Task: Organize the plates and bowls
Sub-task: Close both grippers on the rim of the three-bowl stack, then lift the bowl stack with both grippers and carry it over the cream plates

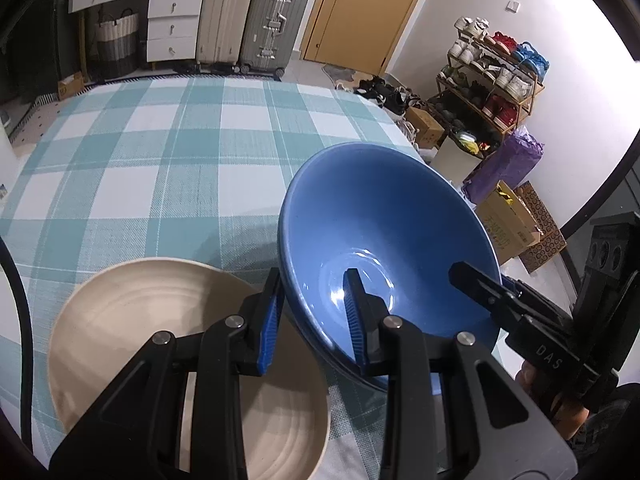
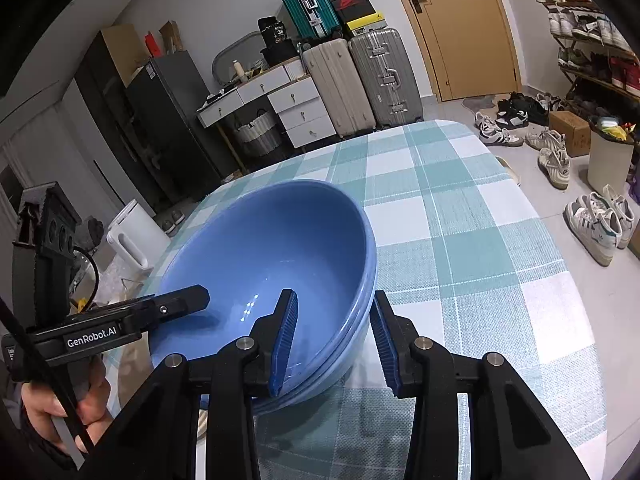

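Observation:
A blue bowl (image 1: 384, 232) sits nested on another blue bowl on the checked tablecloth; the stack also shows in the right wrist view (image 2: 264, 252). My left gripper (image 1: 316, 308) straddles the stack's left rim, one finger inside and one outside, with a gap to the wall. My right gripper (image 2: 336, 332) straddles the right rim the same way, its jaws apart. A beige ribbed bowl (image 1: 132, 320) rests on the cloth just left of the blue stack, under my left gripper.
The table (image 2: 460, 216) with a teal and white checked cloth stretches ahead. Suitcases (image 2: 360, 80), a white drawer unit (image 2: 296, 108), a shoe rack (image 1: 492, 76) and cardboard boxes (image 1: 508, 224) stand on the floor around it.

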